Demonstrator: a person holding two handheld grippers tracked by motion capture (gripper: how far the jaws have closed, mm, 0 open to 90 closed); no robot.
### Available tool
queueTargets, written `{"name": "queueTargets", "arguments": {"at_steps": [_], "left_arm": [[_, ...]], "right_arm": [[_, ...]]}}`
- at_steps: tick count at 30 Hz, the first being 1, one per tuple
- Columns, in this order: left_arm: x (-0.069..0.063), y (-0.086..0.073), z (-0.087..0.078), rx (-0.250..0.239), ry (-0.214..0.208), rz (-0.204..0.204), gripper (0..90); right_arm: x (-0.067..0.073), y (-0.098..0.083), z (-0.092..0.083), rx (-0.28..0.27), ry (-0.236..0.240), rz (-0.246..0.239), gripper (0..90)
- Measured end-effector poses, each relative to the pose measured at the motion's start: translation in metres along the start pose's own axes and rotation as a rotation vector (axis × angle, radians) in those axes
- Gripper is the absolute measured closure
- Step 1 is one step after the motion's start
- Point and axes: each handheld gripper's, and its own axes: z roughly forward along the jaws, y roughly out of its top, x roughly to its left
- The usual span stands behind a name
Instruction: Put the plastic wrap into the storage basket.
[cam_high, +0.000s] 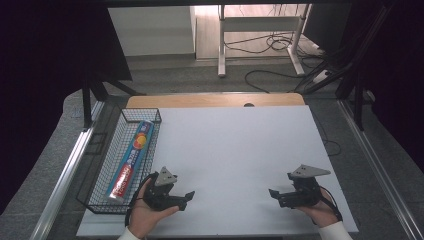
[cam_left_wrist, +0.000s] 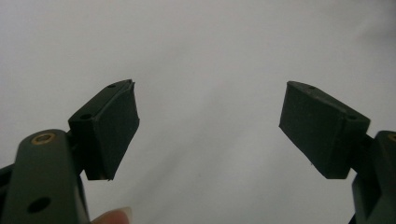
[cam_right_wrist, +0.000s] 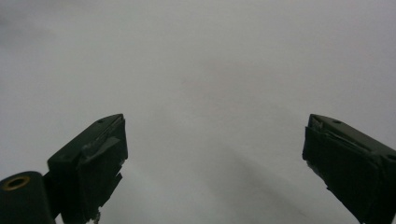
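A long blue box of foil wrap (cam_high: 131, 160) lies lengthwise in a black wire basket (cam_high: 100, 172) at the left edge of the white table (cam_high: 235, 150). My left gripper (cam_high: 187, 197) rests low near the front edge, just right of the basket, held in a hand. In the left gripper view its jaws stand wide apart over bare white surface, left gripper (cam_left_wrist: 208, 128) open and holding nothing. My right gripper (cam_high: 274, 195) sits near the front right, also hand-held. Its jaws are spread over plain white tabletop, right gripper (cam_right_wrist: 215, 163) open with nothing between them.
A strip of wooden tabletop (cam_high: 215, 100) shows at the far edge. Beyond it stand a white desk frame (cam_high: 260, 30) and cables (cam_high: 280, 45) on the floor. Metal rails (cam_high: 65, 175) run along both sides of the table.
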Motion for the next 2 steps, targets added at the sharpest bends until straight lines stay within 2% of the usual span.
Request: {"name": "queueTargets", "arguments": {"at_steps": [2], "left_arm": [[0.0001, -0.0013, 0.0000, -0.012, 0.013, 0.007, 18.6]], "right_arm": [[-0.0005, -0.0008, -0.0011, -0.005, -0.010, -0.008, 6.1]]}}
